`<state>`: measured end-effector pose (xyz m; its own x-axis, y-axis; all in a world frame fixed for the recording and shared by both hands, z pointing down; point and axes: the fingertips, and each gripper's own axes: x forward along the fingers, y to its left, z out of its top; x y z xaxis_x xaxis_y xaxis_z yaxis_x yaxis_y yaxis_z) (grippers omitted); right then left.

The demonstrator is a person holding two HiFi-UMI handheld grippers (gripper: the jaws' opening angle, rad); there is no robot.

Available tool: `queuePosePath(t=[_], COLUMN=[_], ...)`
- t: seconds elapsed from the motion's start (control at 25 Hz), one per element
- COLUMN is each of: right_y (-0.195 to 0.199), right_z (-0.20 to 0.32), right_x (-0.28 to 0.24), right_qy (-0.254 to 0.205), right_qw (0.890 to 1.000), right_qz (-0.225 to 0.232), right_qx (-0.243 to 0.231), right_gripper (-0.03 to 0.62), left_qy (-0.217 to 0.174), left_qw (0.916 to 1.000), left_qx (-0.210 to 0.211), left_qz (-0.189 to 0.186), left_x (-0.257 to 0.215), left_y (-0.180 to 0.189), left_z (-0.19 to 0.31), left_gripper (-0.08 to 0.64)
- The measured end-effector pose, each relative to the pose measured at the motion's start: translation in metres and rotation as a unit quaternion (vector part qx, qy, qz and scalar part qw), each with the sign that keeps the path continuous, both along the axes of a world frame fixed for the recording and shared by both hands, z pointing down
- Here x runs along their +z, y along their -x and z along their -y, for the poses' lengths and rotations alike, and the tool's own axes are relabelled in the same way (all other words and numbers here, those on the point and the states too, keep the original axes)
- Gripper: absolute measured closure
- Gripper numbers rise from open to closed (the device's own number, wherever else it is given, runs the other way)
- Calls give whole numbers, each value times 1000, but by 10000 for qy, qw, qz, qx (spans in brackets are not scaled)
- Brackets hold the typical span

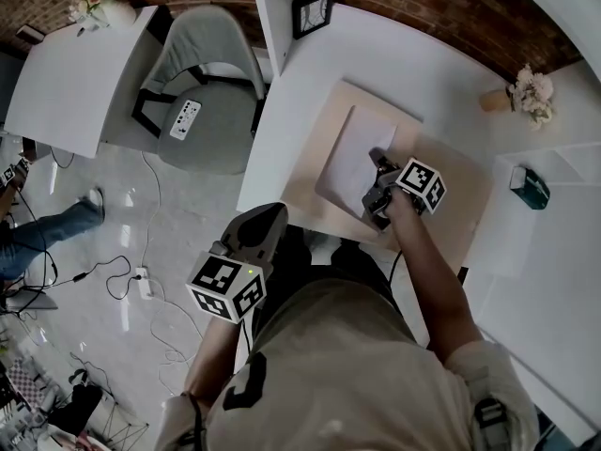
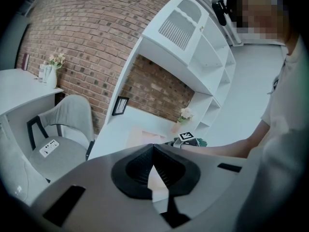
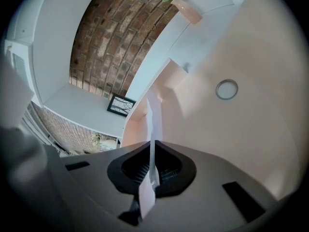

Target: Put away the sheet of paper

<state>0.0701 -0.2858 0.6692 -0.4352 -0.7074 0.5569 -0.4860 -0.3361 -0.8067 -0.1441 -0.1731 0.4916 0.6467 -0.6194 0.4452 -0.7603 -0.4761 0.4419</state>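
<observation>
Right gripper view looks straight along the clenched jaws of the right gripper (image 3: 152, 149). The sheet of paper (image 3: 154, 124) is pinched between them, seen edge-on as a thin white strip. It runs from below the pads, up through the point where they meet, and on toward the far corner of the beige mat (image 3: 251, 129). A small round ring (image 3: 226, 89) sits in the mat to the right of the sheet, well apart from it.

From the head view, the right gripper (image 1: 380, 178) sits at the near right edge of the sheet of paper (image 1: 352, 153). The rest of the sheet lies spread over the beige mat (image 1: 451, 205), which rests on the white desk (image 1: 376, 40).

The left gripper (image 1: 268, 219) hangs off the desk's near edge, over the floor beside the person's body and well apart from the paper. In its own view the left gripper (image 2: 153, 147) has its jaws drawn together — tips touching, nothing between them — and only the desk shows through the narrow gap lower down.

Around the desk, a picture frame (image 1: 313, 12) leans at the back by the brick wall, a bunch of flowers (image 1: 531, 92) stands at the right, and a grey chair (image 1: 202, 73) is to the left.
</observation>
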Motion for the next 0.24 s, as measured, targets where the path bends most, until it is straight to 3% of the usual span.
queuePosePath(t=[0.24], right_y=[0], right_z=[-4], right_x=[-2], right_qy=[-9], right_qw=[10000], right_qz=[-3], right_qx=[-20], right_gripper=[565], left_qy=[-16], left_qw=[10000], left_qx=[-39], left_qz=[6], left_x=[-2], left_y=[1], left_z=[-6], left_gripper=[545])
